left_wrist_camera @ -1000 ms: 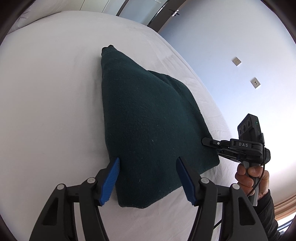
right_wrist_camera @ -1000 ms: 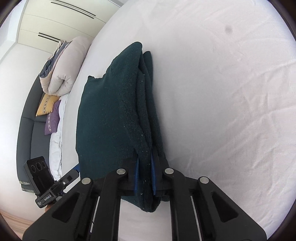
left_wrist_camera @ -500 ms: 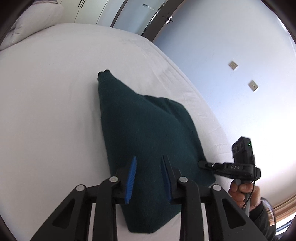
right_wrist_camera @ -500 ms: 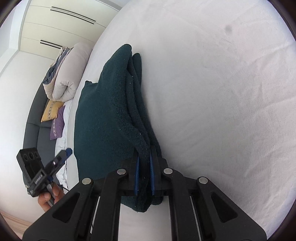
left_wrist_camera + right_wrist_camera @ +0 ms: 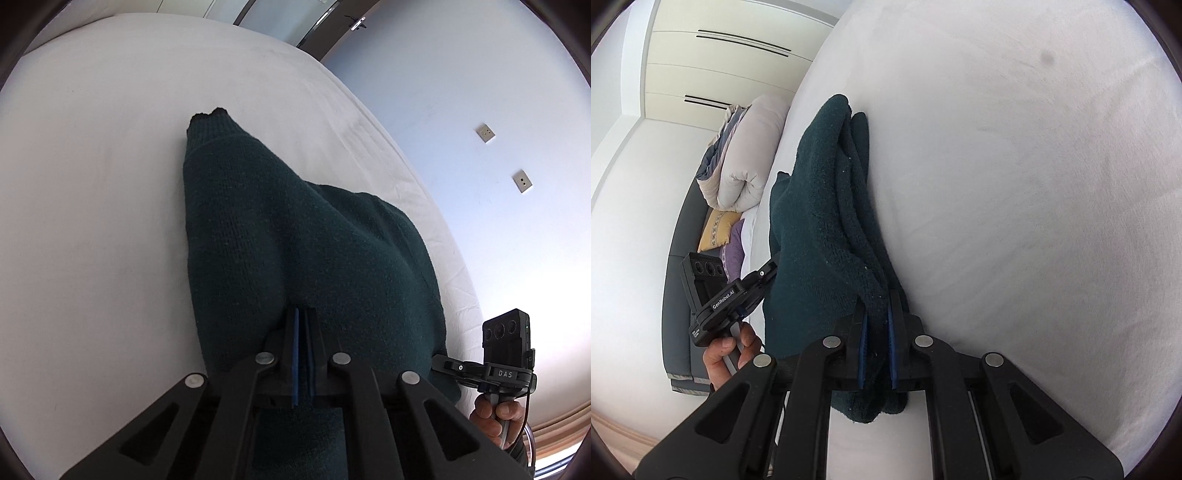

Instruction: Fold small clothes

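A folded dark green knit garment (image 5: 295, 251) lies on a white bed (image 5: 92, 184). My left gripper (image 5: 303, 317) is shut on the garment's near edge, its blue pads pinching the knit. My right gripper (image 5: 877, 299) is shut on the stacked layers of the same garment (image 5: 820, 221) at another near corner, and the cloth there rises off the bed. The right gripper also shows in the left wrist view (image 5: 443, 365), and the left gripper in the right wrist view (image 5: 768, 269), each at the garment's edge.
The white bed (image 5: 1034, 184) spreads wide around the garment. A rolled duvet (image 5: 746, 155), a yellow cushion (image 5: 716, 229) and a purple cushion (image 5: 735, 247) sit on a dark sofa (image 5: 674, 295) past the bed's edge. A wall with sockets (image 5: 484, 133) stands beyond the bed.
My left gripper went from open around the garment's near edge to shut on it. The right gripper kept its grip, and the garment has lifted a little.
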Demonstrator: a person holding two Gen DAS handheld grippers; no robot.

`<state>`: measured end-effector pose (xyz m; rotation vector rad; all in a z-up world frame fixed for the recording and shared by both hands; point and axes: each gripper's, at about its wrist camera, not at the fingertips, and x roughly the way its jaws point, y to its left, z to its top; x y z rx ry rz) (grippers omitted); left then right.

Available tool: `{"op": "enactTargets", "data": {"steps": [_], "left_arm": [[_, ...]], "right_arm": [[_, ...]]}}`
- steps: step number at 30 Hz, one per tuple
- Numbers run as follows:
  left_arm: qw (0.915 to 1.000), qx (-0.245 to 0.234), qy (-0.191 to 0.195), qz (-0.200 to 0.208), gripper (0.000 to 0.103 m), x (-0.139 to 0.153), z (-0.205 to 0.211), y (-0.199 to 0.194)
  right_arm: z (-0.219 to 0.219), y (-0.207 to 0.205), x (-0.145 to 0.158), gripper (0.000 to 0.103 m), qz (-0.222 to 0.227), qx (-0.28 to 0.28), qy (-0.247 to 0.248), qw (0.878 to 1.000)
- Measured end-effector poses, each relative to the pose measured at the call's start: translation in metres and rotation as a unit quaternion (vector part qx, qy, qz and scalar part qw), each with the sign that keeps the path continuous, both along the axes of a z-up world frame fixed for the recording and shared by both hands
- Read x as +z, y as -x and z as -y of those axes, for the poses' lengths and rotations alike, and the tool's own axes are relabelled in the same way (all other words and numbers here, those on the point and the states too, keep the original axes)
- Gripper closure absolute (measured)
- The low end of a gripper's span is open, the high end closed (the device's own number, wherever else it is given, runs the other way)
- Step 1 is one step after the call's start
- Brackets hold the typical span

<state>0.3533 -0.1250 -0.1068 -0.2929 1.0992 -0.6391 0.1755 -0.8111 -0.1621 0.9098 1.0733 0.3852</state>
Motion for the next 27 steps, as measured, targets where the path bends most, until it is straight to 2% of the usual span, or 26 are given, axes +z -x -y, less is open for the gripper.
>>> {"op": "enactTargets", "data": {"steps": [1,3,5,8,11,14,16,17,18,19,20,21,22,24,27], "left_arm": [[1.0000,-0.001,0.003,0.006,0.097,0.011,-0.001,0.009],[0.9993,-0.015,0.013,0.032,0.085,0.028,-0.006,0.033],[0.9985,-0.020,0.001,0.051,0.085,0.034,-0.009,0.054],[0.9976,-0.039,-0.043,0.037,0.087,0.006,0.003,0.058],[0.9996,-0.024,-0.011,0.013,0.093,-0.009,-0.003,0.049],[0.9990,-0.031,-0.025,0.019,0.093,-0.001,-0.001,0.051],[0.9994,-0.027,-0.001,0.022,0.088,0.014,-0.010,0.053],[0.9993,-0.013,0.016,0.030,0.072,0.022,-0.019,0.053],[0.9987,0.010,0.026,0.042,0.040,0.030,-0.029,0.052],[0.9969,0.043,0.034,0.057,0.024,0.035,-0.040,0.050],[0.9945,0.072,0.038,0.066,0.006,0.037,-0.050,0.047],[0.9936,0.086,0.039,0.063,0.009,0.035,-0.056,0.041],[0.9949,0.083,0.039,0.041,0.009,0.028,-0.057,0.034],[0.9964,0.069,0.049,0.000,0.018,0.011,-0.055,0.025],[0.9973,0.046,0.045,-0.037,0.025,-0.009,-0.042,0.019]], "right_arm": [[0.001,0.005,0.002,0.097,0.001,-0.003,-0.001,1.000],[0.001,0.014,0.011,0.096,0.007,-0.011,0.012,1.000],[0.003,0.024,0.021,0.093,0.015,-0.021,0.025,0.999],[0.000,0.031,0.024,0.093,0.014,-0.019,0.036,0.999],[0.004,0.035,0.016,0.090,0.000,-0.022,0.038,0.999],[0.008,0.042,0.029,0.089,0.009,-0.023,0.050,0.998],[0.012,0.047,0.040,0.088,0.010,-0.026,0.077,0.997],[0.013,0.047,0.048,0.086,0.018,-0.027,0.089,0.996],[0.013,0.046,0.055,0.083,0.030,-0.024,0.094,0.995],[0.013,0.044,0.061,0.071,0.038,-0.018,0.096,0.995],[0.012,0.040,0.066,0.046,0.041,-0.014,0.099,0.994],[0.010,0.036,0.071,0.036,0.045,-0.016,0.102,0.994],[0.009,0.032,0.076,0.030,0.054,-0.019,0.103,0.993],[0.005,0.017,0.083,0.030,0.068,-0.007,0.095,0.993],[0.003,-0.010,0.077,0.030,0.051,-0.005,0.067,0.996]]}}
